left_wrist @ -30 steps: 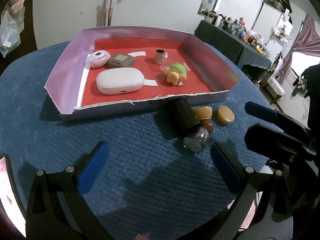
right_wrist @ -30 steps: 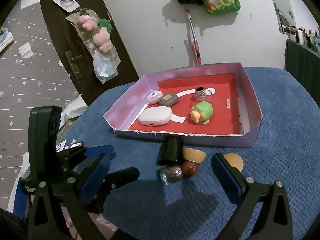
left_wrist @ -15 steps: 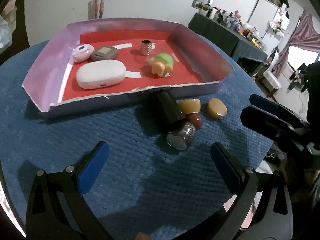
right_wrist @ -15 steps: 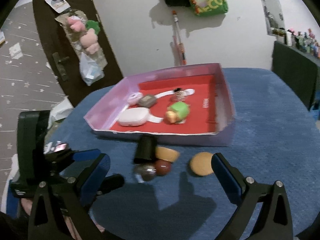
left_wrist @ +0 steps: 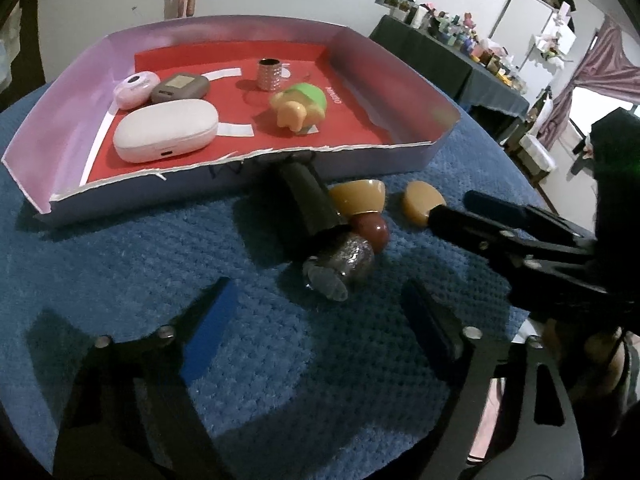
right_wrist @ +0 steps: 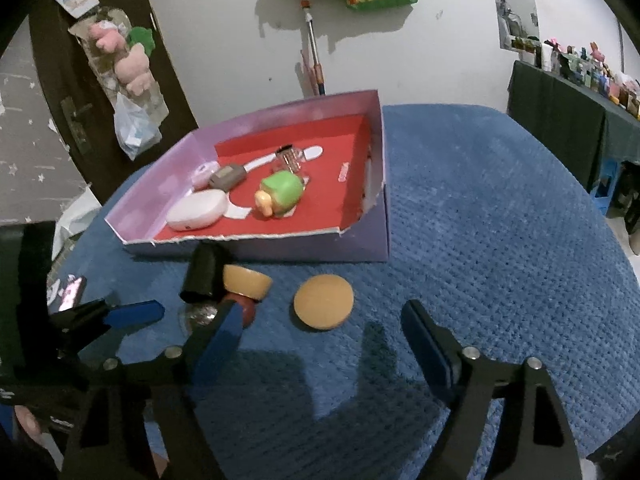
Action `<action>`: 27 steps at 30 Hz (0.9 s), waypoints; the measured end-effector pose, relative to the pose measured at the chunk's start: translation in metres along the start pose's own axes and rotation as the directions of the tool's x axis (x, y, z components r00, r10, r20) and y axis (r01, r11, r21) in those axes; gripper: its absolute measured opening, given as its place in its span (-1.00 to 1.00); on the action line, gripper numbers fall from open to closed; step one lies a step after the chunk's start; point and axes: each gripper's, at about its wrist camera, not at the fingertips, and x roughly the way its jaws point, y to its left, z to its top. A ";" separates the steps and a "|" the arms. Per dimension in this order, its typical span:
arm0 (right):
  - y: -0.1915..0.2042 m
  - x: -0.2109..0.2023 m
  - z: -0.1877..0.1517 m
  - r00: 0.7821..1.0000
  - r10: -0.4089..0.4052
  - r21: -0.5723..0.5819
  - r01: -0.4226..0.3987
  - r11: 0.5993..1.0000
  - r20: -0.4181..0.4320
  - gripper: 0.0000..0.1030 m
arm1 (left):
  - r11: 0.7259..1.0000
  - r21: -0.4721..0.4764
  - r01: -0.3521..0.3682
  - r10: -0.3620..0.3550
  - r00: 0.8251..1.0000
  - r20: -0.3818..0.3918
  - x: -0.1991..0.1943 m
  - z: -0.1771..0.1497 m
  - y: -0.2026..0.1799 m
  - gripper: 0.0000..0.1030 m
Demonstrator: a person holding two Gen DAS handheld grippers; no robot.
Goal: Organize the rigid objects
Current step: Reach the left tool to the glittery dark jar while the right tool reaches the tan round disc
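A purple-walled box point(left_wrist: 384, 54) with a red floor holds a white case point(left_wrist: 166, 132), a pink round case, a grey case, a sparkly ring and a green-and-orange toy point(left_wrist: 300, 106). In front of it, on the blue cloth, lie a black-capped glitter bottle point(left_wrist: 336, 264), a tan half-round piece point(left_wrist: 358, 196), a maroon ball point(left_wrist: 370, 230) and a tan disc point(right_wrist: 324, 300). My left gripper point(left_wrist: 318, 312) is open and its jaws are closing, with the bottle just ahead and untouched. My right gripper point(right_wrist: 322, 332) is open and closing too, just short of the disc.
The box point(right_wrist: 376, 144) stands at the far side of the round blue-covered table point(right_wrist: 500, 208). A phone point(right_wrist: 70, 292) lies at the table's left edge. The right gripper's fingers point(left_wrist: 500, 210) reach in from the right, beside the disc. A dark side table with bottles point(left_wrist: 460, 40) stands behind.
Both grippers' jaws have narrowed from wide open. Both have sunk nearer to the loose things in front of the box, and the right view now has the tan disc ahead.
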 end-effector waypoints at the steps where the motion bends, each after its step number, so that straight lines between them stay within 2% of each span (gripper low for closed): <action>1: 0.000 0.003 0.000 1.000 0.000 -0.003 0.000 1.000 -0.007 0.44 | 1.000 0.002 -0.001 0.001 1.000 0.004 0.000 0.000 0.000 0.37; 3: 0.001 0.008 -0.001 1.000 0.000 -0.008 0.000 1.000 -0.019 0.39 | 1.000 0.004 0.013 -0.013 1.000 0.004 0.000 0.000 -0.001 0.24; 11: 0.004 0.019 0.001 0.999 -0.009 -0.029 0.008 1.000 -0.034 0.31 | 0.999 0.031 0.016 -0.016 1.000 0.013 0.008 0.007 -0.007 0.09; 18: 0.001 0.030 0.004 0.999 -0.014 -0.027 0.012 1.000 -0.047 0.07 | 0.998 0.062 -0.010 0.008 1.000 0.029 0.012 0.011 -0.012 -0.07; 21: 0.002 0.031 0.004 0.999 -0.026 -0.040 0.024 0.999 -0.044 -0.05 | 0.998 0.054 0.026 -0.028 0.999 0.029 0.011 0.010 -0.010 -0.31; 22: 0.003 0.032 0.005 0.999 -0.026 -0.042 0.024 0.999 -0.044 -0.15 | 0.998 0.052 0.027 -0.029 0.999 0.029 0.012 0.010 -0.010 -0.31; 24: 0.003 0.033 0.006 0.999 -0.014 -0.042 0.012 0.999 -0.045 -0.23 | 0.998 0.058 0.026 -0.027 0.999 0.032 0.011 0.010 -0.010 -0.31; 27: 0.005 0.034 0.006 0.999 -0.020 -0.048 0.017 0.999 -0.045 -0.23 | 0.998 0.057 0.030 -0.032 0.999 0.033 0.010 0.008 -0.009 -0.32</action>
